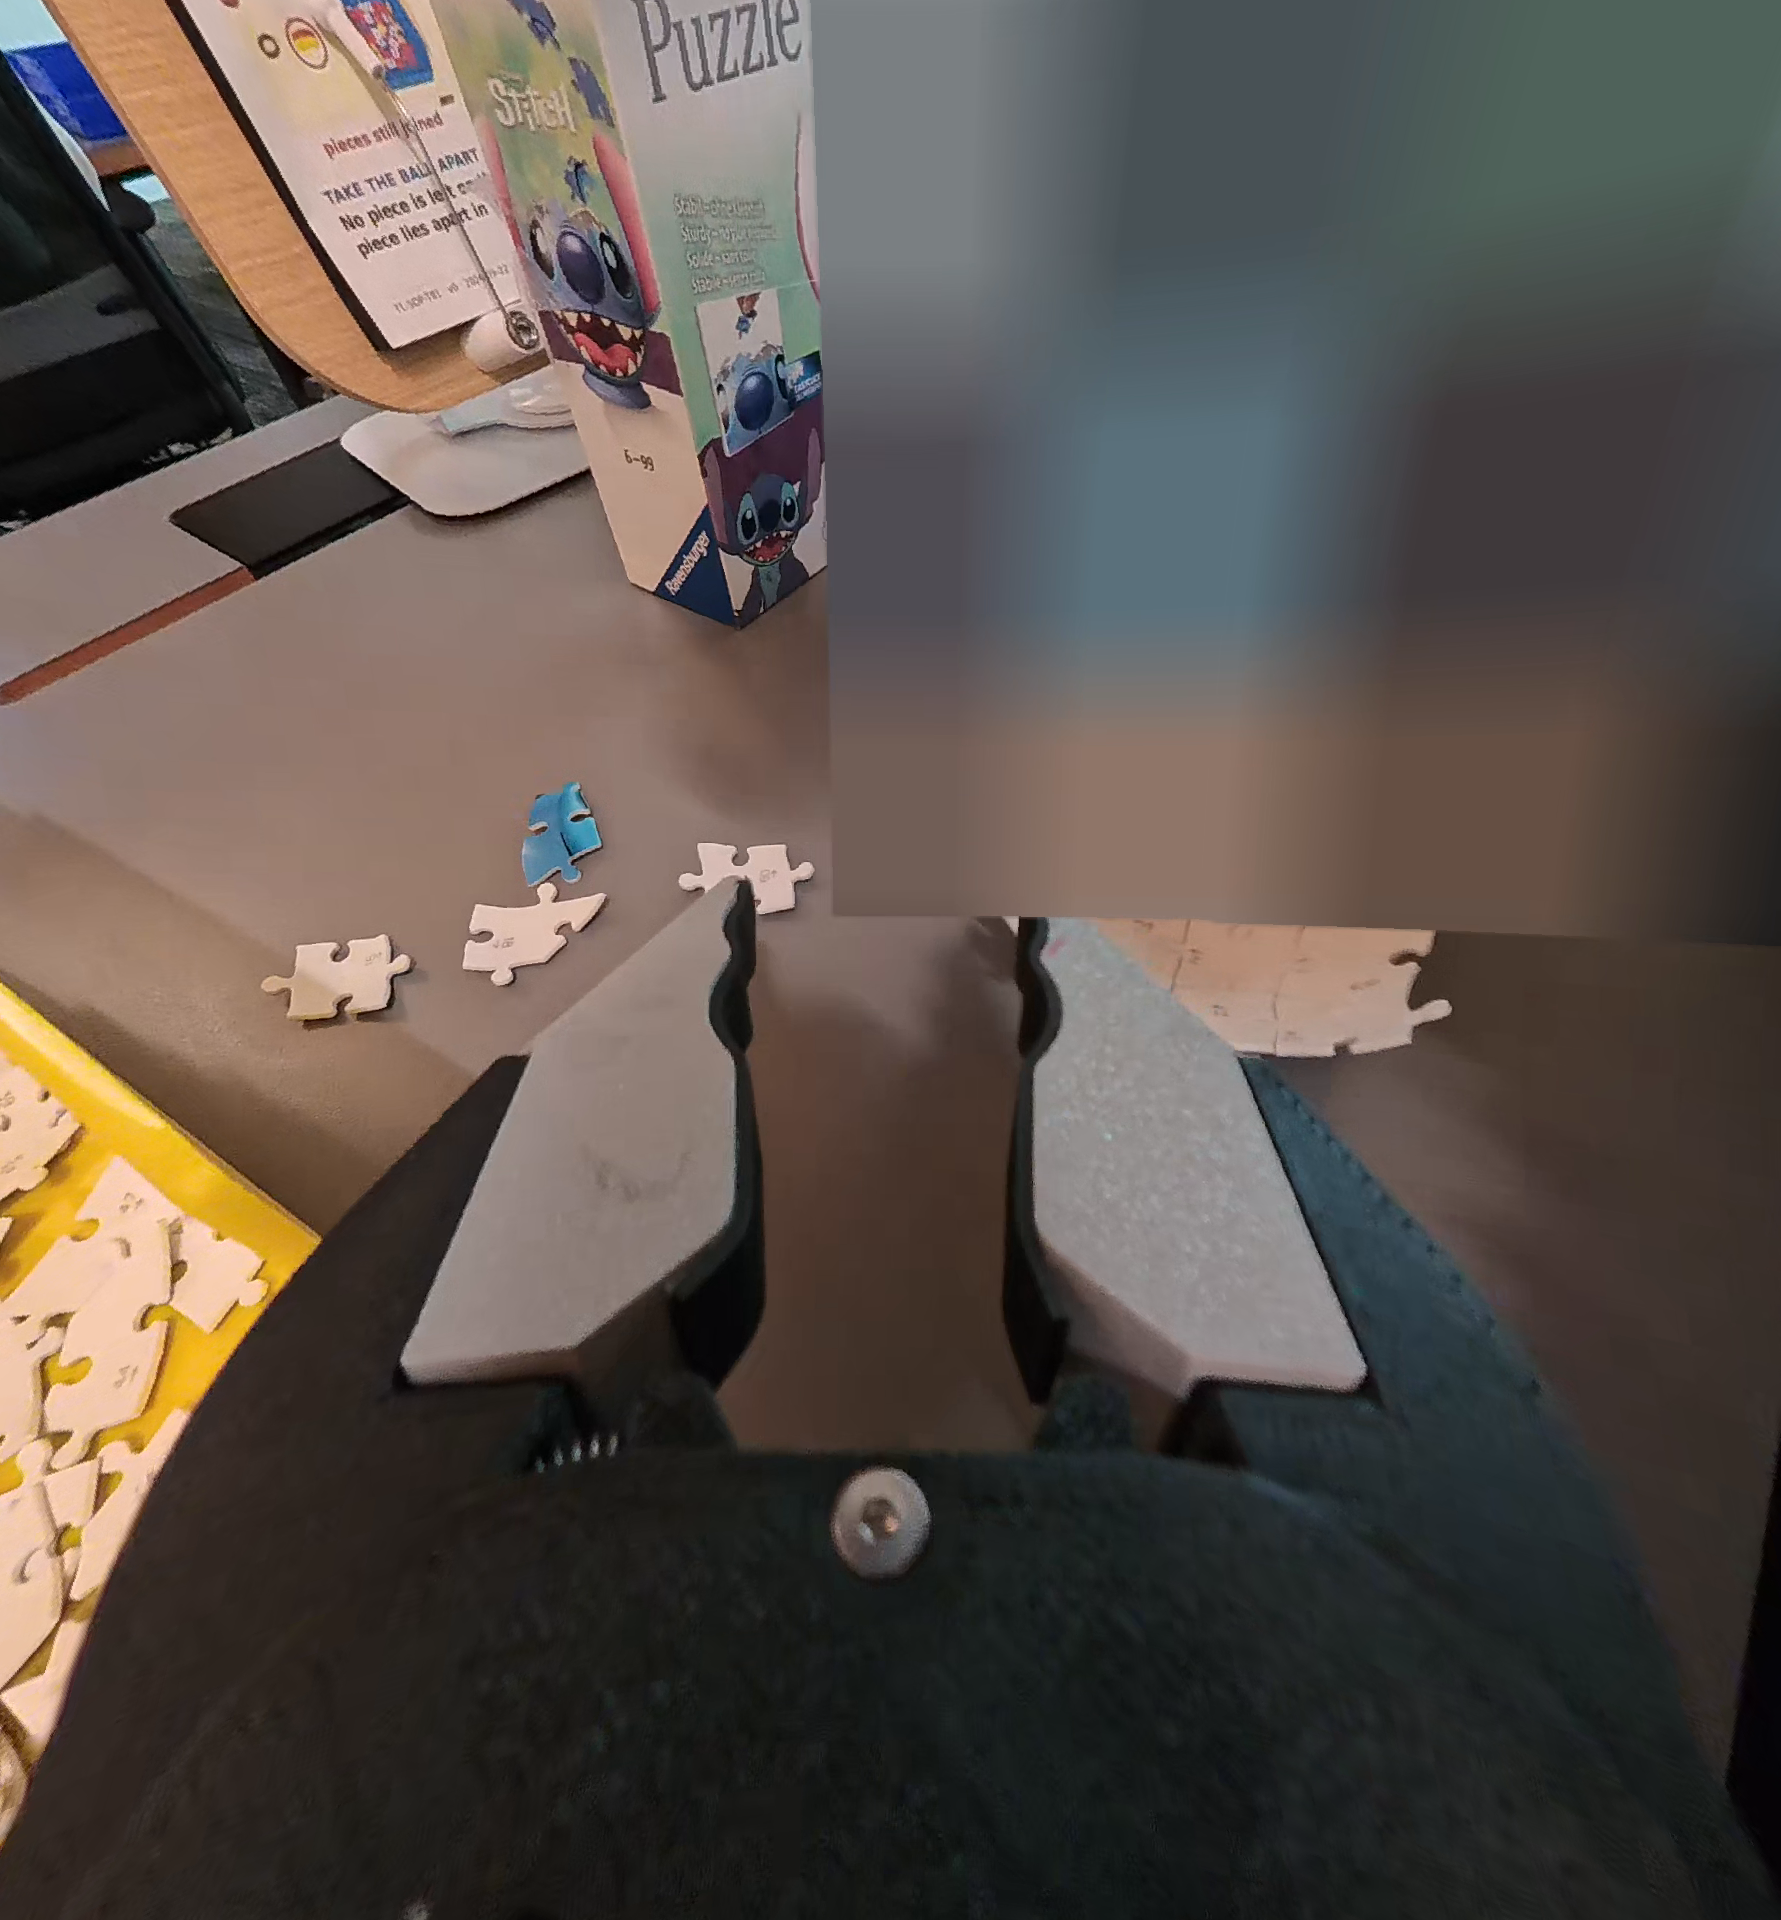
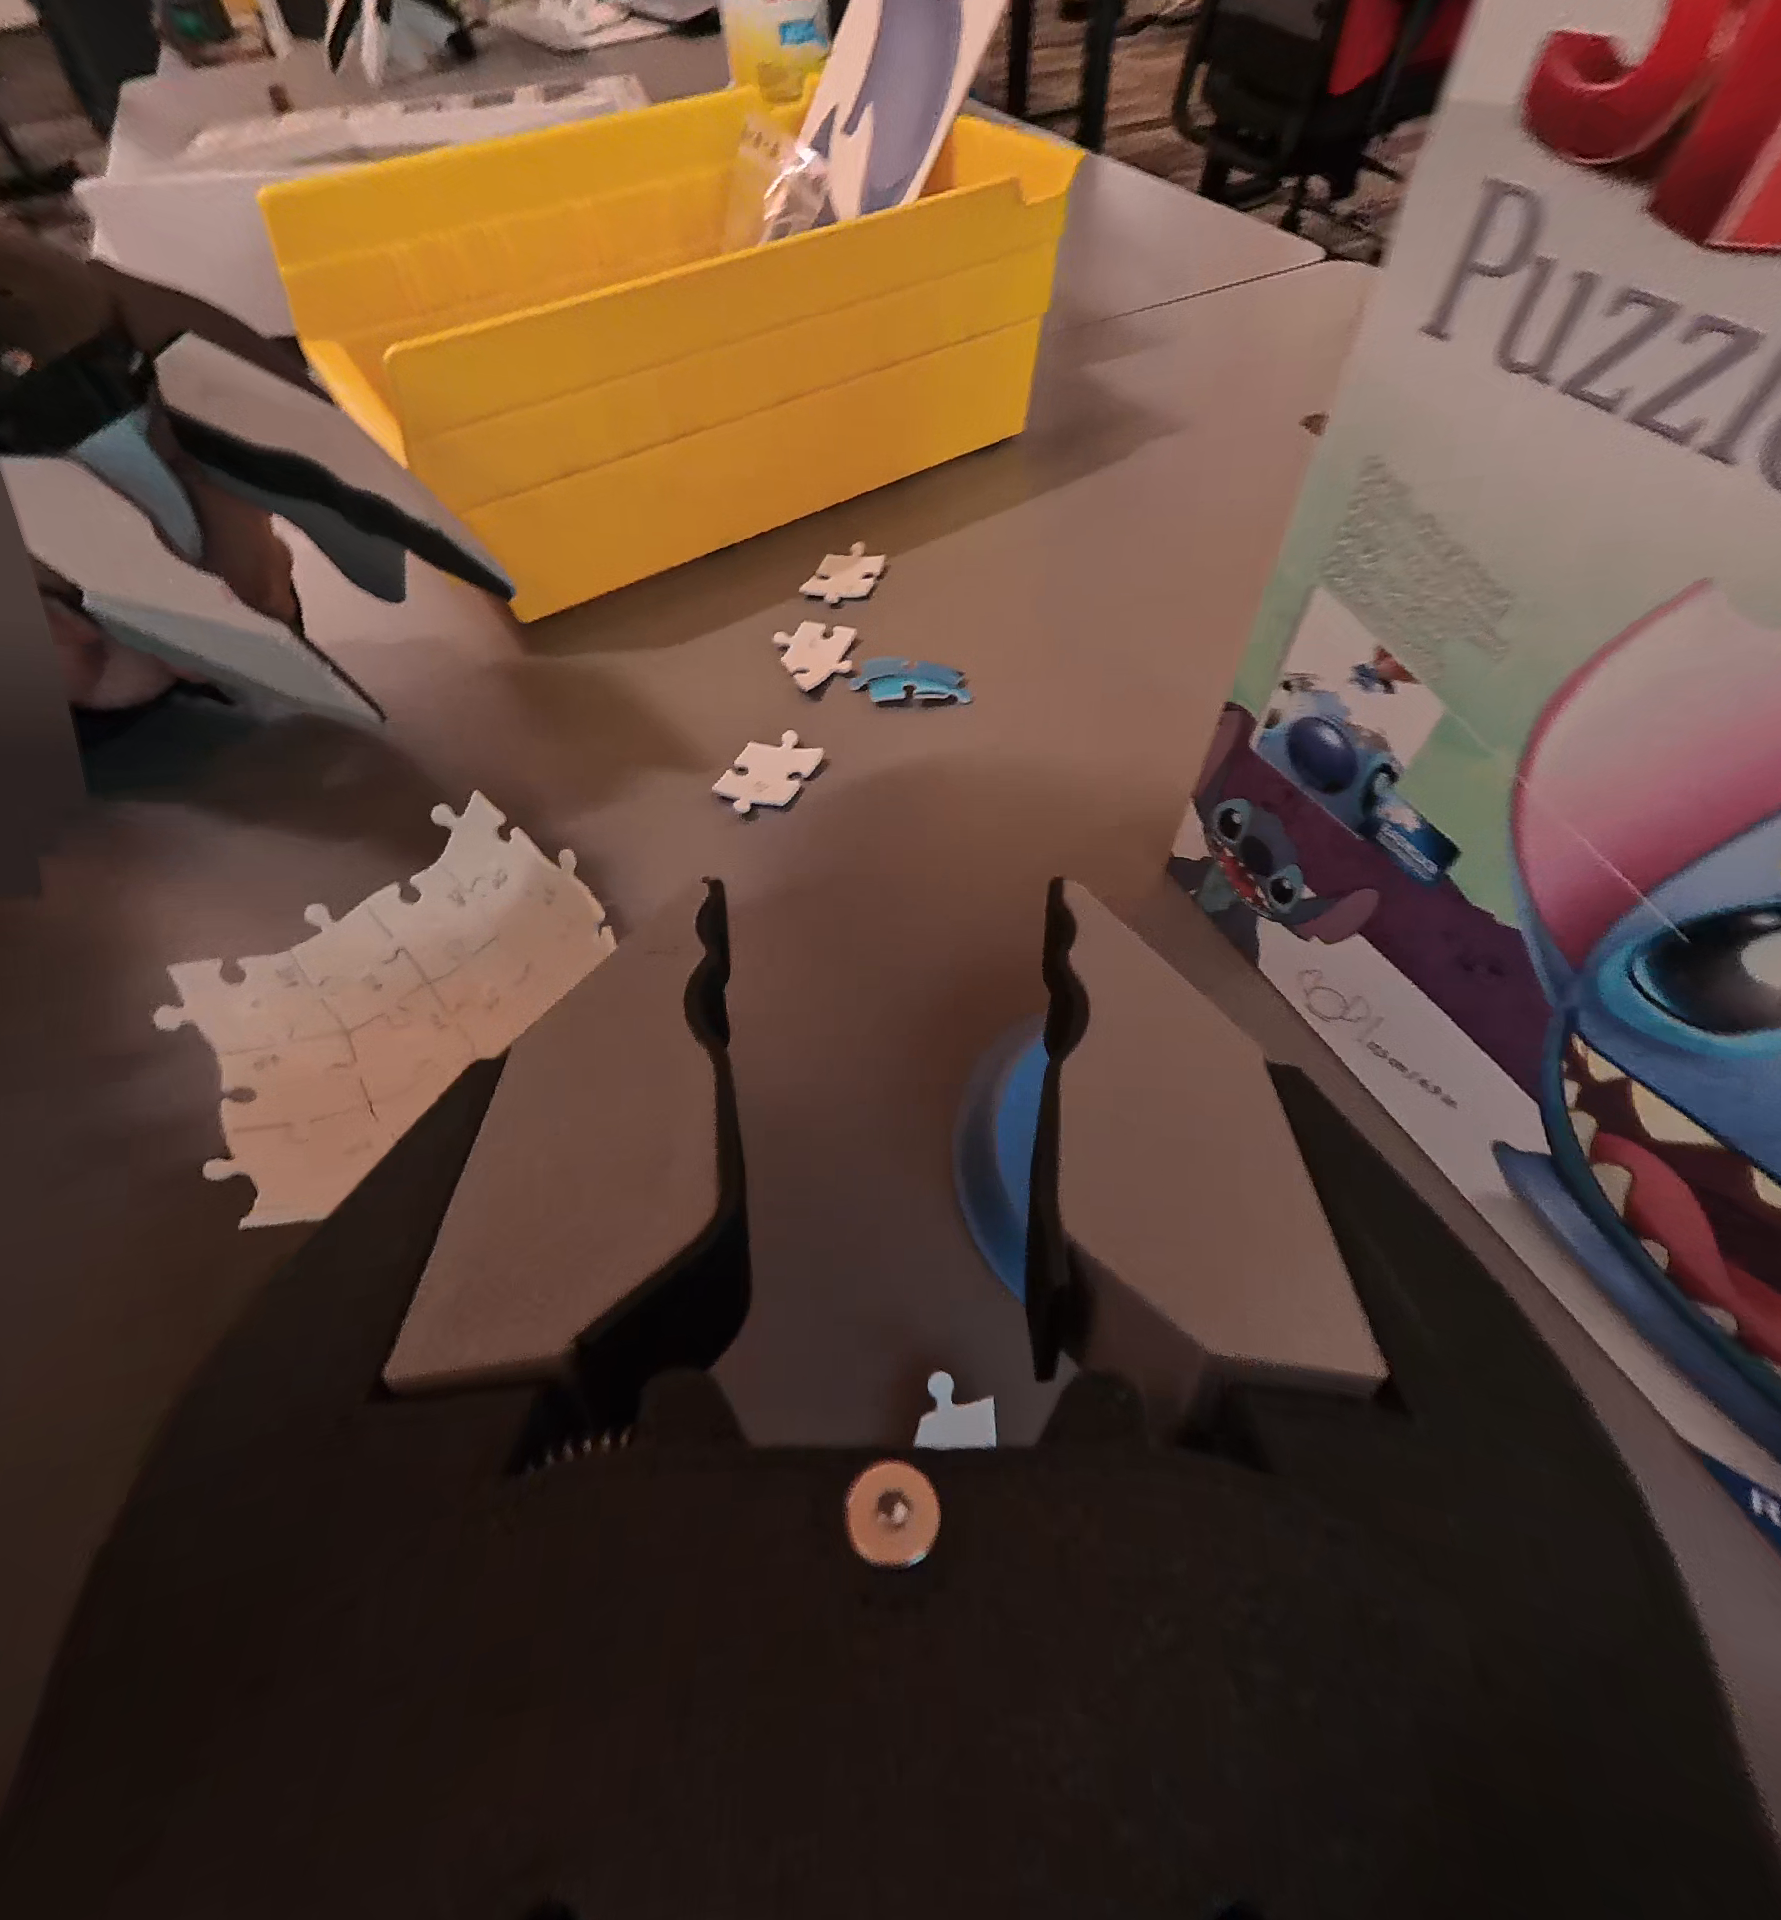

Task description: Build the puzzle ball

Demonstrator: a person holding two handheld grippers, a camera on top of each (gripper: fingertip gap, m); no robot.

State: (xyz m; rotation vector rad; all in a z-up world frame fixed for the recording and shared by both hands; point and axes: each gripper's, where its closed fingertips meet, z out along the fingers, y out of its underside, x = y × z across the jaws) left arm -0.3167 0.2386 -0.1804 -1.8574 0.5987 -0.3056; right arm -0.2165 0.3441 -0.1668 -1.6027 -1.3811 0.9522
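left hand-held gripper (image 1: 884, 920): jaws spread wide, nothing between them, held above the grey surface (image 1: 346, 748). it also shows at the left edge of the right wrist view, equally spread.

right hand-held gripper (image 2: 884, 883): jaws spread wide, nothing gripped; a small white puzzle piece (image 2: 957, 1415) lies on the surface below, near the base of the jaws.

joined puzzle section (image 2: 366, 997): several white-backed pieces locked together into a curved sheet, lying face down on the surface, just left of the right hand-held gripper and partly behind its left finger. in the left wrist view it sits to the right, beyond the jaws (image 1: 1291, 997).

loose pieces: three white-backed pieces (image 1: 340, 977) (image 1: 522, 935) (image 1: 751, 873) and one blue piece (image 1: 562, 831), face up, in a loose row on the surface between the yellow bin and the box.

yellow bin (image 2: 720, 416): open-topped, many white-backed pieces heaped inside (image 1: 44, 1351).

puzzle box (image 2: 1592, 831): tall, upright, cartoon print, standing on the surface to the right.

blue ring stand (image 2: 990, 1143): beside the box, partly hidden by the right finger.
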